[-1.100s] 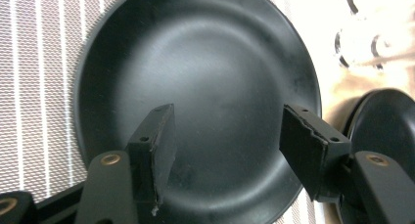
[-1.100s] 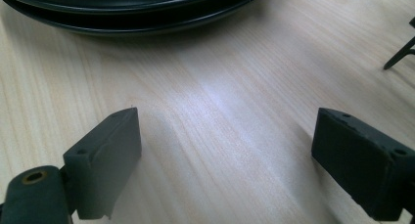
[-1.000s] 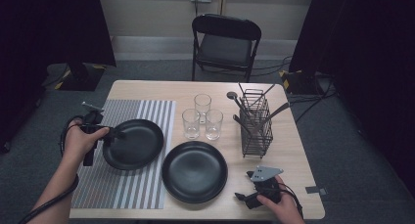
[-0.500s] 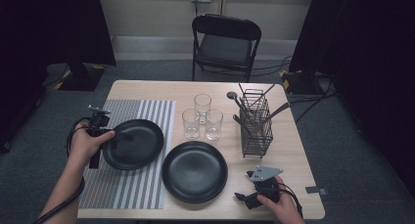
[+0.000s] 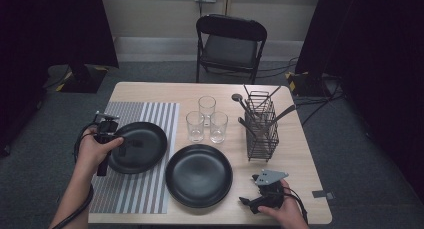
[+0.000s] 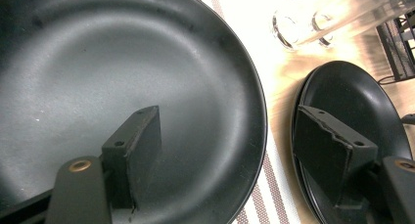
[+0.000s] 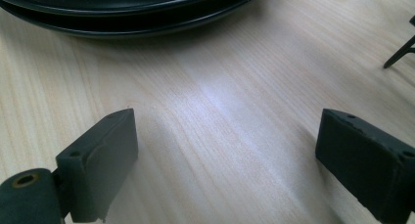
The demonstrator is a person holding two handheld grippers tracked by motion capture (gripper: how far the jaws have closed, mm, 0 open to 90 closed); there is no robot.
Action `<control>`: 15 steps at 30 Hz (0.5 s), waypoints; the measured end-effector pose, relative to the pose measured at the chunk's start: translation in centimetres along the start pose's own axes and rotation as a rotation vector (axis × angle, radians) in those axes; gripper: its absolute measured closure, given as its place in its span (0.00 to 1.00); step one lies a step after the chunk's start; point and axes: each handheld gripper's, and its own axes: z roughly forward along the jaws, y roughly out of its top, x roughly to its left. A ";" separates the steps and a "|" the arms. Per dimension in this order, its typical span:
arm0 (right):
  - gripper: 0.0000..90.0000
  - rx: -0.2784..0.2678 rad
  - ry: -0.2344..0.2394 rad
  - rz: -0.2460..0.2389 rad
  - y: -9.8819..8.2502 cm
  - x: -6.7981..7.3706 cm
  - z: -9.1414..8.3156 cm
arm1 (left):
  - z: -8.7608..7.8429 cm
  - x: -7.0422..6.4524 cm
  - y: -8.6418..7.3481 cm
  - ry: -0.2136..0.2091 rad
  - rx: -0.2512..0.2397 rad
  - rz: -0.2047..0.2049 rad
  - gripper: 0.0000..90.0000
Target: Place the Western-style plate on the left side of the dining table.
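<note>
A black plate (image 5: 145, 151) lies on the striped mat (image 5: 155, 114) at the table's left. My left gripper (image 5: 131, 143) reaches over it from the left, and its jaws have just been opening. In the left gripper view that gripper (image 6: 232, 155) stands open above the plate (image 6: 122, 62): one jaw over the plate's hollow, the other past its rim, neither pad pressing on it. A second black plate (image 5: 199, 175) (image 6: 357, 97) sits on bare wood at the front middle. My right gripper (image 5: 246, 203) rests at the front right, pointing at that plate, open (image 7: 225, 160) over bare tabletop.
Three clear glasses (image 5: 206, 120) stand behind the front plate. A black wire cutlery rack (image 5: 262, 129) with utensils stands at the right. A folding chair (image 5: 230, 44) is beyond the table's far edge. In the right gripper view the plate (image 7: 127, 13) shows two stacked rims.
My left hand has shifted right, bringing its gripper farther over the left plate, and its jaws stand wider. The plates and the right hand have kept still.
</note>
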 end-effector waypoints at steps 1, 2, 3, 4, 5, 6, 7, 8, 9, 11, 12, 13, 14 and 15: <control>0.09 0.000 0.000 0.001 0.0 0.0 0.0 | 0.1 -0.1 -0.1 -0.011 0.005 0.000 0.29; 0.09 0.000 0.000 0.001 0.0 0.0 0.0 | 0.1 0.0 -0.2 -0.007 0.013 0.020 0.29; 0.09 0.002 0.000 0.002 0.0 0.0 0.0 | 0.1 0.0 -0.3 -0.005 0.012 0.024 0.29; 0.09 0.003 0.000 0.003 0.0 0.0 0.0 | 0.2 -0.2 -0.4 -0.005 0.002 0.011 0.29; 0.09 0.002 0.000 0.000 0.0 0.0 0.0 | 0.2 -0.2 -0.4 -0.010 0.006 0.020 0.29; 0.09 0.008 0.001 0.001 0.1 0.0 0.0 | 0.3 -0.3 -0.4 -0.018 0.005 0.024 0.29; 0.09 0.014 -0.002 0.002 0.1 0.0 0.0 | 0.3 -0.3 -0.5 -0.021 0.005 0.024 0.29; 0.09 0.013 -0.002 -0.001 0.2 -0.1 0.0 | 0.3 -0.3 -0.5 -0.020 0.000 0.016 0.29; 0.09 0.016 -0.004 0.000 0.2 -0.1 0.0 | 0.3 -0.3 -0.6 -0.019 0.006 0.027 0.29; 0.09 0.026 -0.005 0.004 0.3 -0.1 0.0 | 0.3 -0.3 -0.6 -0.013 0.009 0.028 0.29; 0.10 0.032 -0.007 0.004 0.4 -0.1 0.0 | 0.2 -0.4 -0.6 -0.010 0.005 0.023 0.29; 0.11 0.038 -0.006 0.003 0.4 -0.1 -0.1 | 0.1 -0.4 -0.6 -0.006 0.002 0.031 0.29; 0.13 0.046 -0.006 0.003 0.5 -0.1 -0.2 | 0.1 -0.4 -0.6 -0.001 0.001 0.031 0.29; 0.16 0.048 -0.005 0.007 0.5 -0.2 -0.2 | 0.1 -0.4 -0.6 -0.008 -0.002 0.029 0.29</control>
